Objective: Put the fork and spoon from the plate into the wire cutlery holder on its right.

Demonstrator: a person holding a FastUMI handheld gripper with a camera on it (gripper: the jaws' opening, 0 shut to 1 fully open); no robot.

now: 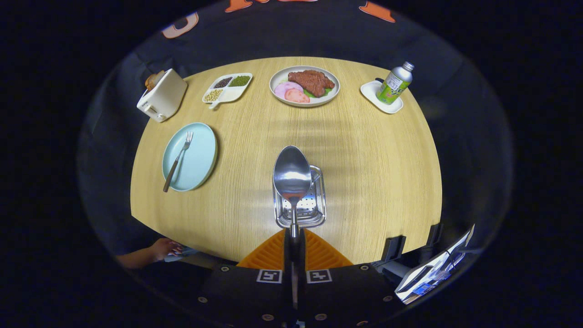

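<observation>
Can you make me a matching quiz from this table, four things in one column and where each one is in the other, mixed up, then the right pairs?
Things:
1. spoon
2. fork
3. bottle
4. meat

Places:
A. standing on a small white tray
B. lying on the light blue plate
C. on the round plate at the table's far side
D. handle pinched between the gripper fingers, bowl above the wire cutlery holder

Pairs: 1-D, 2-B, 3-A, 4-C
</observation>
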